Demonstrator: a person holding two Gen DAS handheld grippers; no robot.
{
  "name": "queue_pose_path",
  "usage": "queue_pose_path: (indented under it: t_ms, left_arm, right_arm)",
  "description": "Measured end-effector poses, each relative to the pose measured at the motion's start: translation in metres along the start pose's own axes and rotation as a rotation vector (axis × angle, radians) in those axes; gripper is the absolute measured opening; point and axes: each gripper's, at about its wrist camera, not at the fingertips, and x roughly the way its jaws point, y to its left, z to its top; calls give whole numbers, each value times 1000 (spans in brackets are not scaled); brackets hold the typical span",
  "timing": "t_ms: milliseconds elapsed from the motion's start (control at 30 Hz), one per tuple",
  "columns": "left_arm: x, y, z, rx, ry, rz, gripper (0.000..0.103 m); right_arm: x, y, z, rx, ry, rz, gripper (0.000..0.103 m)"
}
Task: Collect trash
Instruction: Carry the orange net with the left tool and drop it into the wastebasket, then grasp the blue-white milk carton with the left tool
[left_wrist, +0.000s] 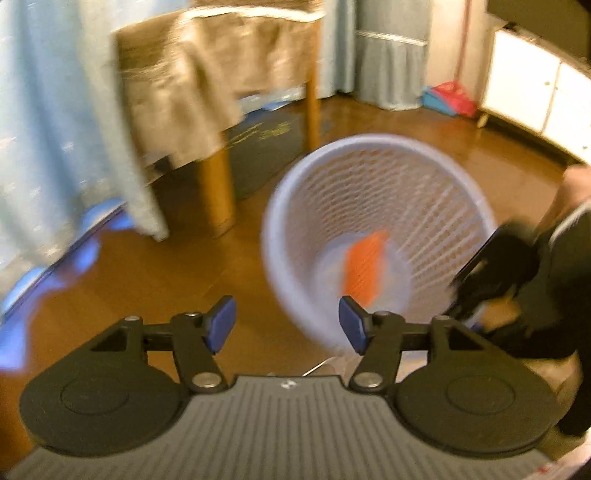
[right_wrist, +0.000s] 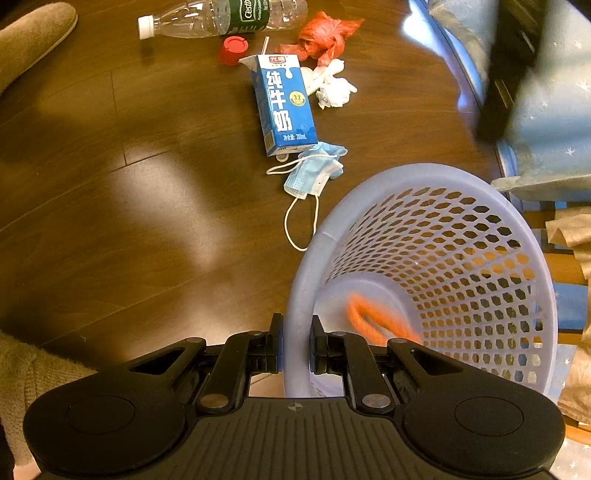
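A pale blue mesh basket (right_wrist: 436, 206) stands tilted on the brown floor, and my right gripper (right_wrist: 296, 343) is shut on its near rim. An orange item (right_wrist: 373, 321) lies blurred in the basket's bottom, also seen as an orange item (left_wrist: 364, 266) in the left wrist view. My left gripper (left_wrist: 288, 325) hangs open above the basket (left_wrist: 376, 162), with nothing between its blue pads. On the floor beyond lie a blue milk carton (right_wrist: 282, 103), a crumpled face mask (right_wrist: 314, 170), white tissue (right_wrist: 332, 88), a red plastic bag (right_wrist: 325, 37), a red cap (right_wrist: 233, 50) and a clear bottle (right_wrist: 221, 16).
A wooden table with a tan cloth (left_wrist: 207, 74) stands behind the basket. Light blue fabric (left_wrist: 55, 129) hangs at the left, a white cabinet (left_wrist: 535, 92) at the far right. A slipper (right_wrist: 33, 33) rests at the top left of the floor.
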Motion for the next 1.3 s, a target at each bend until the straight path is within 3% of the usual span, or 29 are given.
queue_pose_path:
  t_ms: [100,233,300,433,633,833,1133,1300]
  left_arm:
    - [-10,27,-30,-14,70,99,59]
    - [-14,46,-86,-2,191,167,59]
    - [-10,44,-109,25,237,170,59]
    - [12,25,-135,123,280,103,59]
    - [58,12,-145,254,320,33,59]
    - [93,12,-148,315,356,14,59]
    - [103,12,-144,349,383,-49,46]
    - [89,12,-135,328,363,-31,44]
  right_arm:
    - [0,1,3,-13,6,-2,9]
    - [1,3,7,-39,13,-5,9]
    - [2,4,10,-45,14,-5,9]
    - [6,7,16,-64,20,-7,9]
    - [8,6,20,-63,20,-4,9]
    - [7,5,20,-59,18,-1,9]
    - [7,6,20,-61,18,-1,9]
    - [7,5,20,-51,18,1,9]
